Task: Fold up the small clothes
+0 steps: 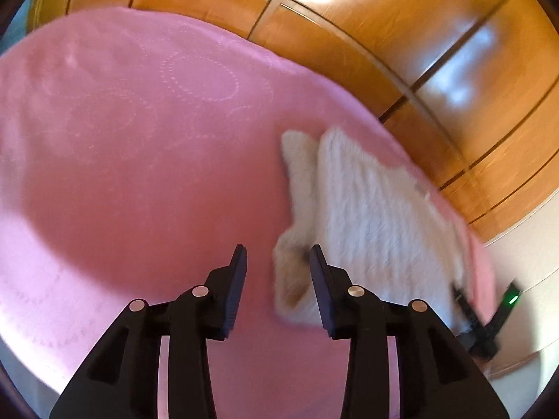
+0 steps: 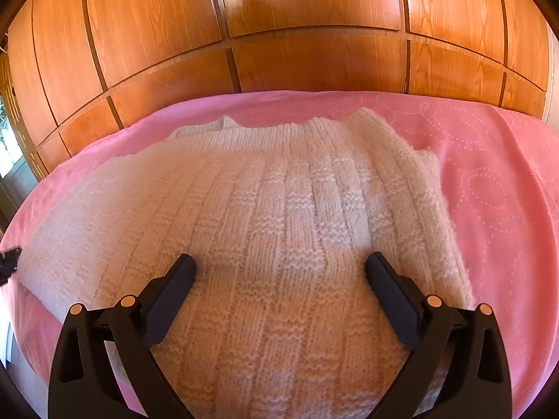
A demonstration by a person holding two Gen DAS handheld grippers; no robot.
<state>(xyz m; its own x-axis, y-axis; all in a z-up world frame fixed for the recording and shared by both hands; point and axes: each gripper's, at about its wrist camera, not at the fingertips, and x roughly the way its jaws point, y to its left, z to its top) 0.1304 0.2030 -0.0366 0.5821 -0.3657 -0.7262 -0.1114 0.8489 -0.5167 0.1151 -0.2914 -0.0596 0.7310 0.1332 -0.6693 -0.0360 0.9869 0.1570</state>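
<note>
Wooden wardrobe panelling (image 2: 279,35), orange-brown with dark grooves and a glare spot near top centre, fills the upper half of the right wrist view; the same panelling (image 1: 401,35) curves across the upper right of the left wrist view.

Pink bedspread (image 2: 489,181), stitched with dotted circle patterns, covers the lower half of both views; in the left wrist view it (image 1: 139,157) takes up the whole left and centre of the frame.

Item: white knitted garment (image 2: 279,209), ribbed with textured blocks, lying on the bedspread with layers overlapping along its right side. It occupies the centre and lower centre of the right wrist view. In the left wrist view it (image 1: 367,209) lies right of centre, blurred, with a rumpled edge (image 1: 290,279) curling up at the lower centre.

Right gripper (image 2: 279,265): fingers spread wide, nothing between them, hovering over or resting on the knit; contact cannot be judged. It appears also at the lower right edge of the left wrist view (image 1: 485,317), black with a green light, at the garment's far corner.

Left gripper (image 1: 277,255): fingers parted, gripping nothing; the garment's rumpled edge shows through the gap beside the right finger. A dark sliver at the left edge of the right wrist view (image 2: 8,262) cannot be identified.
</note>
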